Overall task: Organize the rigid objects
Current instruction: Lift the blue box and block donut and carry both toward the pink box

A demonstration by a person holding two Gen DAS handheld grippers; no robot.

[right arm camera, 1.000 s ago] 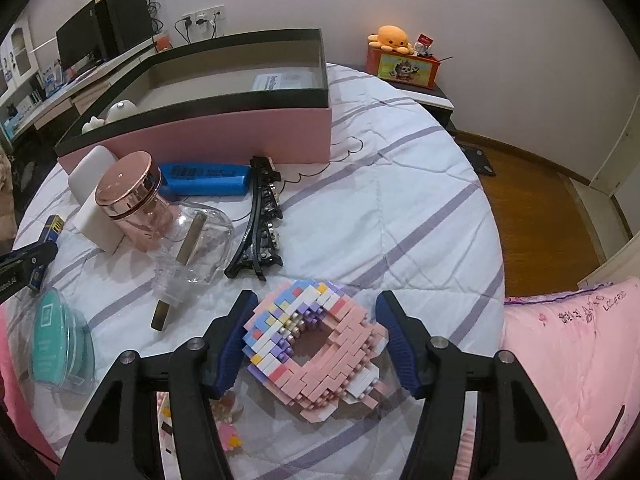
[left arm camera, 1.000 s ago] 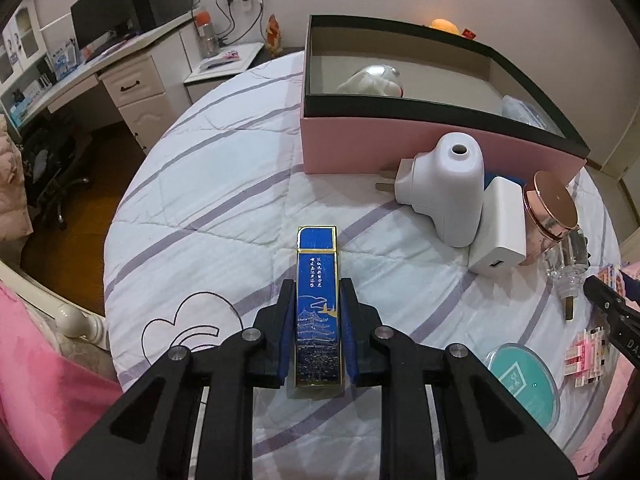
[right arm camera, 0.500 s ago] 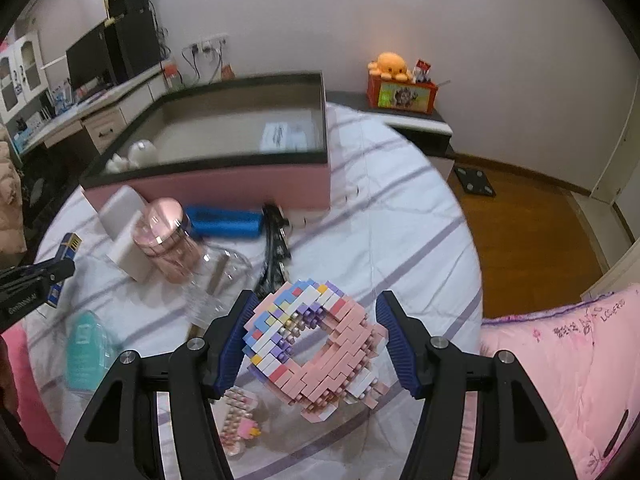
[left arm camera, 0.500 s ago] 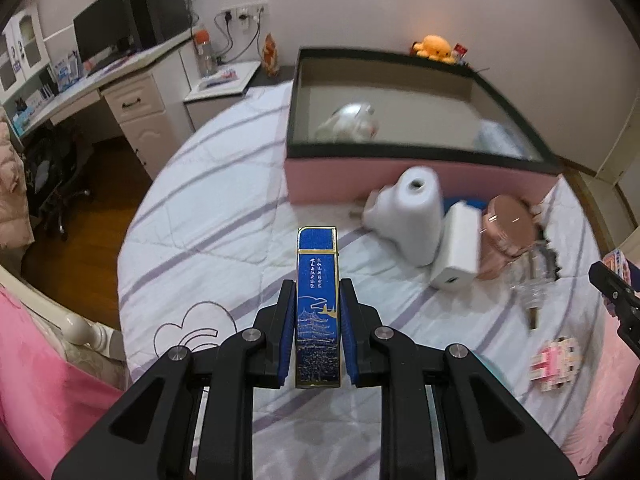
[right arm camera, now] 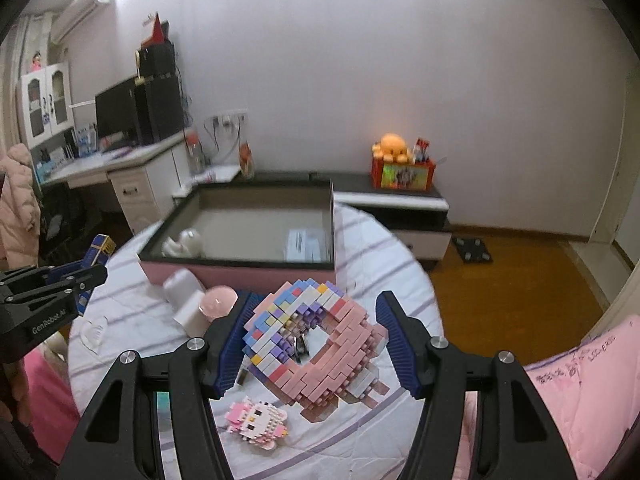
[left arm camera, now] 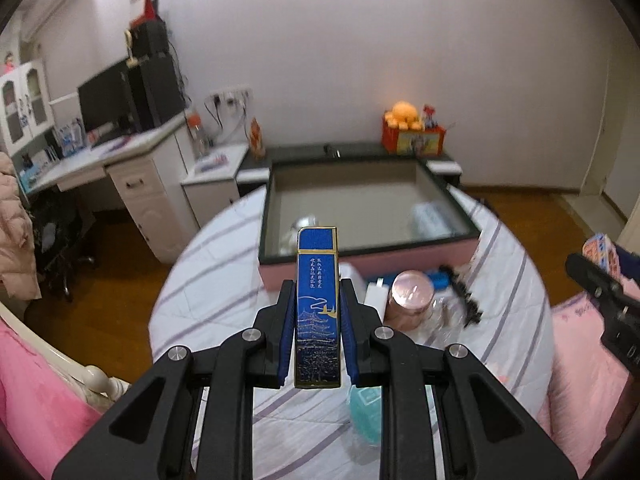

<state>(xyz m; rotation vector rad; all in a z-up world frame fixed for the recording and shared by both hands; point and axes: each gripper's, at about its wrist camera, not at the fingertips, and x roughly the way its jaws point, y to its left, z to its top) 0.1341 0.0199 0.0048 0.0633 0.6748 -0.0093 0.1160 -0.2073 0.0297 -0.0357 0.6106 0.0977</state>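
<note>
Both tongs loaded, both up off the bed. Left gripper [left arm camera: 317, 312] is pinched tight on the blue lighter [left arm camera: 317, 300], pads on its two long sides, long axis running straight out along the fingers toward the box [left arm camera: 372, 256]. Right gripper [right arm camera: 316, 344] holds the brick donut [right arm camera: 310, 340] at roughly half spread, ring tilted, the pads look to bear on its left and right rims. Box sits dead ahead and below both tongs, pink walls, dark rim, open top; inside I make out a white thing at the near left and a pale packet at the right, blurred. Key relation: lighter's tip already lines up with the box's near wall in the left view, so left looks nearer to a drop; right sees the box ahead and left of the donut. Likely next: carry forward, clear the near rim, let go inside. Risk: clipping the rim with the lighter's far end. Leftovers on the quilt [right arm camera: 380, 264] near the box: pink-lidded jar [left arm camera: 410, 300], white charger [right arm camera: 186, 296], small brick figure [right arm camera: 256, 426], teal lid [left arm camera: 366, 416].
</note>
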